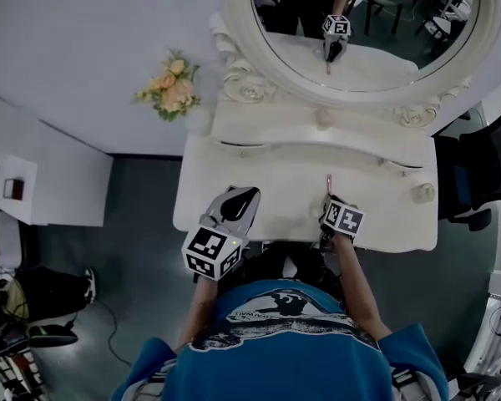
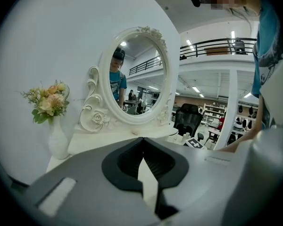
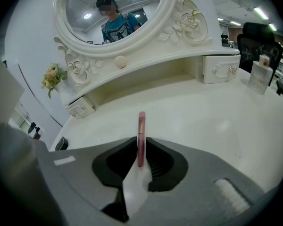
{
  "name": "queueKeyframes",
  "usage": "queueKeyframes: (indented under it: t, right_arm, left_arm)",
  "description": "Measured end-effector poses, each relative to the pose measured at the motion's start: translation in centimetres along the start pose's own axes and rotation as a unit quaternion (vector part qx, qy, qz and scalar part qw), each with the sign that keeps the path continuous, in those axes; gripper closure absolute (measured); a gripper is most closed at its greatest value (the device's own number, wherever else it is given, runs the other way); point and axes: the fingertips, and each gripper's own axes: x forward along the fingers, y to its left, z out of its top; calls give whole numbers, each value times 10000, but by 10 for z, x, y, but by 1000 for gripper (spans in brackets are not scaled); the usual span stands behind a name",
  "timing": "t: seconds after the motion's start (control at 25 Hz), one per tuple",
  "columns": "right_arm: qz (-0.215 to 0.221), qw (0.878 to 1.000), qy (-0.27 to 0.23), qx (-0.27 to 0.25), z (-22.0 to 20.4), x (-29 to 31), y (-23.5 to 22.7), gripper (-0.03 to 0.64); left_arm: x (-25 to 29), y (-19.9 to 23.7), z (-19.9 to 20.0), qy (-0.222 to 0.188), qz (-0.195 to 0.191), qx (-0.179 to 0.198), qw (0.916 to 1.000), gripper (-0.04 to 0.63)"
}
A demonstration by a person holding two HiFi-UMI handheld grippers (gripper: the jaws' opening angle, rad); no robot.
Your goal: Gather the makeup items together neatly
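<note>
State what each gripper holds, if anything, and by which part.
The right gripper holds a slim pink makeup stick by its rear half; its front end pokes past the jaws. The left gripper holds nothing.

The person is wearing a blue printed T-shirt [image 1: 305, 357]; the grey left claw [image 1: 249, 194] and right claw [image 1: 328, 197] are carrying black-and-white marker cubes.

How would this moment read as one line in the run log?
left gripper: shut, empty | right gripper: shut on pink stick, over table | bottle: stands at table's right end
</note>
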Motion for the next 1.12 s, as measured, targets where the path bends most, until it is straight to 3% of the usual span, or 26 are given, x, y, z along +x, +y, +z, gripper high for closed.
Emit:
queueKeyframes:
  t: [0.16, 0.6, 0.84, 1.12]
  right_arm:
    - [208, 9997, 11, -95, 3, -3, 5, 502]
    - [630, 9901, -541, -1136, 76, -22, 30, 497]
    - [812, 9734, -737, -2012, 129, -18, 53, 495]
    - [726, 9392, -783, -3263, 179, -5, 70, 497]
  left_arm:
    - [3, 4, -2, 17, -65, -32, 10000, 583]
    - [13, 3, 2, -71, -206, -120, 9997, 583]
    - [21, 0, 0, -33, -280, -151, 9995, 583]
    - [28, 10, 3, -71, -119, -230, 9996, 583]
